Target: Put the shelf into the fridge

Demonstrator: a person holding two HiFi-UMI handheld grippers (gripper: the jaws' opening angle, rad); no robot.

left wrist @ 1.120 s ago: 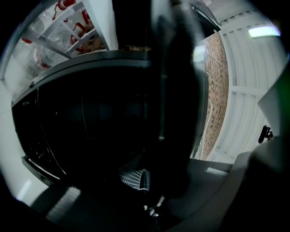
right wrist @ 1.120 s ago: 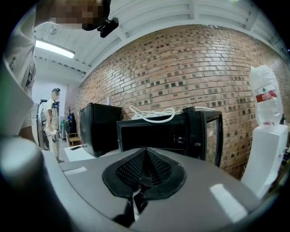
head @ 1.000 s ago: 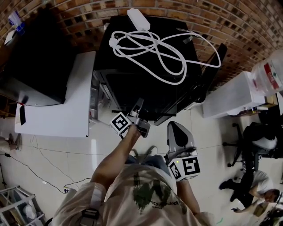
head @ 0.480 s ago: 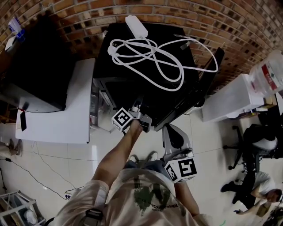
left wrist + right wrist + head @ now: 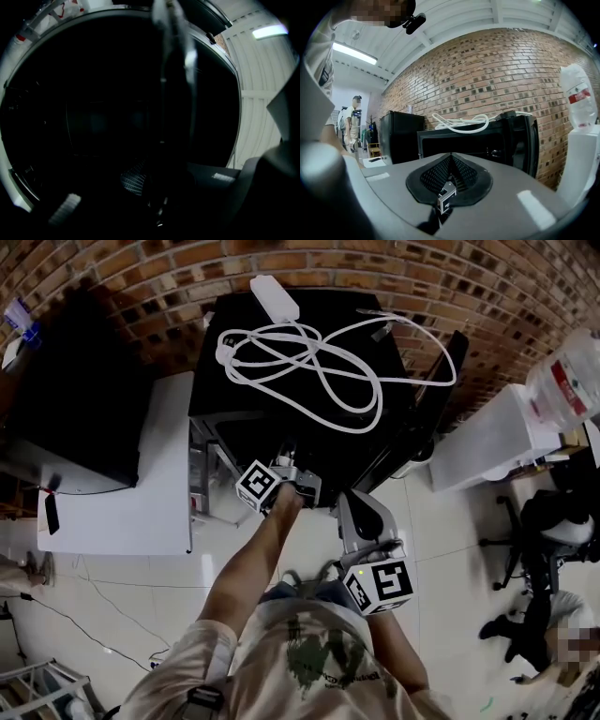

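Left gripper [image 5: 286, 463] clamped on thin shelf [image 5: 176, 56], held edge-on at open front of black fridge [image 5: 375, 310]; right gripper [image 5: 449, 180] jaws together, empty, just outside fridge front. White cable [image 5: 319, 362] coiled on fridge top.

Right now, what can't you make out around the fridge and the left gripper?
Fridge interior: black in the left gripper view; covered by its own top in the head view.
Thin upright strip above the left gripper's jaws: too dark to call it the shelf.
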